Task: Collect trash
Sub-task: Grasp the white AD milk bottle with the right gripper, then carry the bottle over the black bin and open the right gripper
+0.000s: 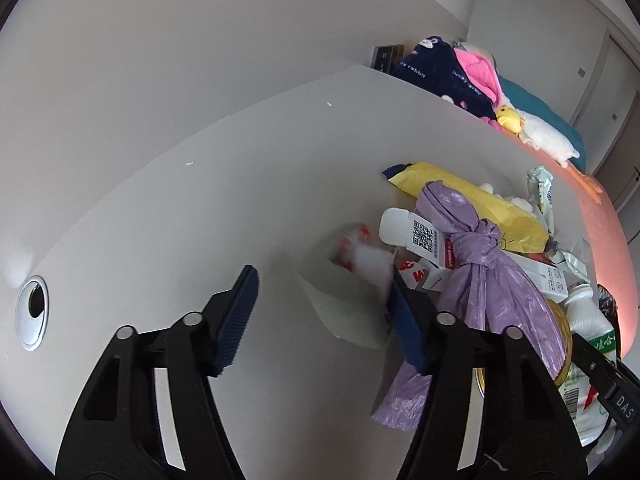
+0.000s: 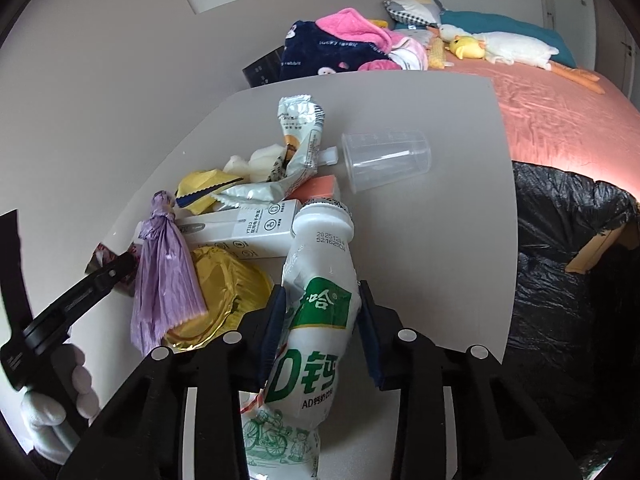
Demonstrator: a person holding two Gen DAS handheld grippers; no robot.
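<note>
A pile of trash lies on the white table [image 1: 180, 208]. My left gripper [image 1: 324, 286] is open around a blurred white carton with red print [image 1: 352, 288]. The carton leans on the right pad, and the left pad stands clear of it. Beside it lies a knotted purple bag [image 1: 480, 276]. My right gripper [image 2: 320, 290] is shut on a white drink bottle with a green label [image 2: 320, 264], its pads pressing the bottle's sides. The same purple bag [image 2: 164, 272] lies to the left of the bottle, next to a gold foil cup [image 2: 224, 292].
A white box [image 2: 248, 224], snack wrappers [image 2: 300, 136], a yellow wrapper [image 1: 472, 196] and a clear plastic cup [image 2: 388, 156] lie further back. A bin lined with a black bag [image 2: 568, 248] stands off the table's right edge. A cable grommet [image 1: 34, 312] sits at the left. Behind is a bed [image 2: 560, 112].
</note>
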